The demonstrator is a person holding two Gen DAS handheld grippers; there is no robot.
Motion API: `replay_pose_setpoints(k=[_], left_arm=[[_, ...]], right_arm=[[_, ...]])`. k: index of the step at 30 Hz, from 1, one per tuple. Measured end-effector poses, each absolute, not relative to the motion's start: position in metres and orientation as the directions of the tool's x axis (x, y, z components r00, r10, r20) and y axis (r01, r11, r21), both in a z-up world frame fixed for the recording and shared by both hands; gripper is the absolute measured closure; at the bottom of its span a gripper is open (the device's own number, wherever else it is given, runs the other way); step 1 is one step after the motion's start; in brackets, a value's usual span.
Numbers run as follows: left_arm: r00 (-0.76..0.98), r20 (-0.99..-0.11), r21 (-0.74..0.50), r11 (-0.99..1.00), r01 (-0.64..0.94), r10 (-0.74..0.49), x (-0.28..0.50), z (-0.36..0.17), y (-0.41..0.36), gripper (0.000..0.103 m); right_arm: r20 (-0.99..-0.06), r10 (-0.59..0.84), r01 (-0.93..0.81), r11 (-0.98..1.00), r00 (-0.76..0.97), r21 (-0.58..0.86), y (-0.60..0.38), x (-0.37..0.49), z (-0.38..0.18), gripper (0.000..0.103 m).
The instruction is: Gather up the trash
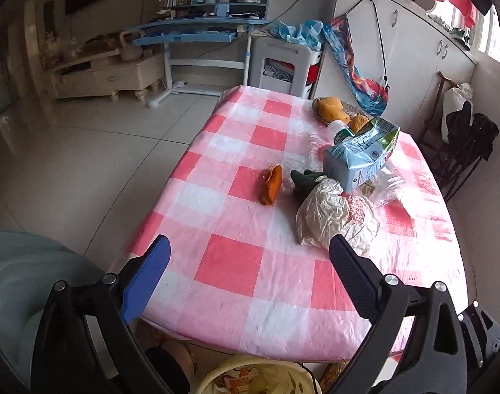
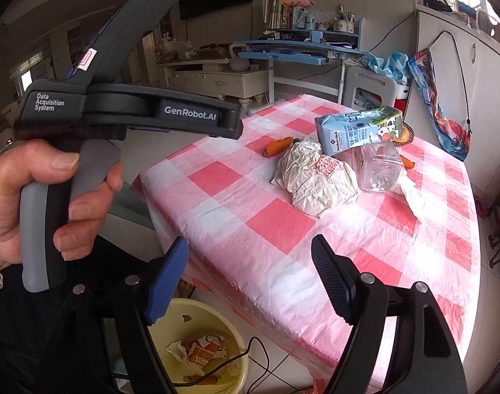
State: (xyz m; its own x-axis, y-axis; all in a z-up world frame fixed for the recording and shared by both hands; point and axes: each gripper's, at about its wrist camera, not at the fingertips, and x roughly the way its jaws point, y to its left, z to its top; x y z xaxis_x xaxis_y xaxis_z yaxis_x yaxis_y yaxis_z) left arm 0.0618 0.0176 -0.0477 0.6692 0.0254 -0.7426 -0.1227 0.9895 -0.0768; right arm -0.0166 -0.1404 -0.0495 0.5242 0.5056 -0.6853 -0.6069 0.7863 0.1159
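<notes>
Both grippers hung released and empty over the yellow bin (image 2: 197, 338) below the worktop (image 1: 236, 262). Crumpled paper (image 1: 328, 213), a milk carton (image 1: 358, 154) and a carrot piece (image 1: 272, 184) waited there; next, I judged, reaching for the paper.

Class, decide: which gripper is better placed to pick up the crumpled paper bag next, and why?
Left, probably. The left gripper is open with one fingertip beside the crumpled paper bag; the right gripper, also open, hangs back at the table edge.
</notes>
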Motion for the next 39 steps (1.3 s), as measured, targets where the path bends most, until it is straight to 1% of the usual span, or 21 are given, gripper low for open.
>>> replay_pose_setpoints(k=[2,6,12,39], left_arm=[[0.675,-0.736,-0.052,0.992,-0.112,0.037,0.061,-0.048,0.013,0.009],[0.666,-0.745,-0.063,0.993,-0.095,0.017,0.062,-0.051,0.009,0.009],[0.658,-0.753,-0.076,0.991,-0.112,0.016,0.060,-0.055,0.014,0.009],[0.642,-0.766,-0.054,0.993,-0.101,0.024,0.062,-0.061,0.008,0.009]], right_arm=[[-0.681,0.505,-0.606,0.787,0.530,0.112,-0.137,-0.016,-0.049,0.029],[-0.685,0.496,-0.602,0.792,0.534,0.104,-0.135,-0.016,-0.051,0.028],[-0.685,0.490,-0.593,0.798,0.540,0.103,-0.134,-0.015,-0.052,0.028],[-0.685,0.485,-0.598,0.797,0.543,0.090,-0.129,-0.017,-0.049,0.027]])
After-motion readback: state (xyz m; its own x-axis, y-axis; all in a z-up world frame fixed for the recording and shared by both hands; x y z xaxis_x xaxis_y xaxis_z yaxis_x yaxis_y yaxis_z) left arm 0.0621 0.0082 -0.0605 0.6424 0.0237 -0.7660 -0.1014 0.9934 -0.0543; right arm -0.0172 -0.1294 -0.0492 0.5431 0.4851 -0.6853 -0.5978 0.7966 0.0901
